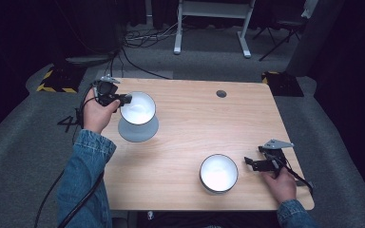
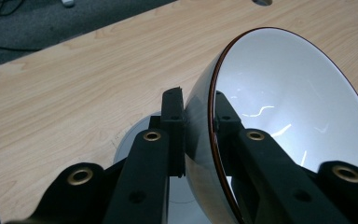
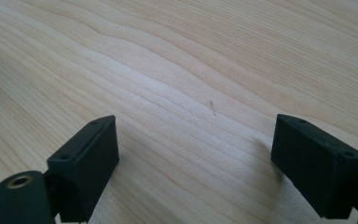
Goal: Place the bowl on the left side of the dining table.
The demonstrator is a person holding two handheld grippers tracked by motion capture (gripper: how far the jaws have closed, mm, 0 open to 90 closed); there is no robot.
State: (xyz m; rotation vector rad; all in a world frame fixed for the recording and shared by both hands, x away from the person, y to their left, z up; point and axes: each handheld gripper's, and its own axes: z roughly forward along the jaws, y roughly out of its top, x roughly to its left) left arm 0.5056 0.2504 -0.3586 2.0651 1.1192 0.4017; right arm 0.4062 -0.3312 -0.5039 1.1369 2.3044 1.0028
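Two bowls on the table (image 1: 195, 128), both dark outside, white inside.

Left gripper (image 1: 123, 99) is clamped on the rim of the far-left bowl (image 1: 138, 108), near the table's far left corner. In the left gripper view, one jaw is pressed against the bowl's outer wall and the other sits inside against the white surface, so the wall (image 2: 200, 121) is pinched between them. That bowl (image 2: 289, 121) is tilted, with its mouth tipped sideways and its rim showing as a thin reddish-brown line. Below it lies a flat grey disc (image 1: 138, 128), possibly a plate or lid; I can't tell whether the bowl touches it. The disc's edge (image 2: 126, 144) also shows behind the jaws in the left gripper view.

Second bowl (image 1: 218, 173) sits upright near the near edge, right of centre.

Right gripper (image 1: 248, 163) is just beside that bowl on its right, close to the near right corner, pointing at the bowl but apart from it. Jaws are spread wide and hold nothing; the right gripper view shows bare wood grain (image 3: 191, 84) between them. Right hand (image 1: 279, 183) is wrapped around the gripper body.

Left forearm is in a denim sleeve (image 1: 83, 175), coming in over the near left edge.
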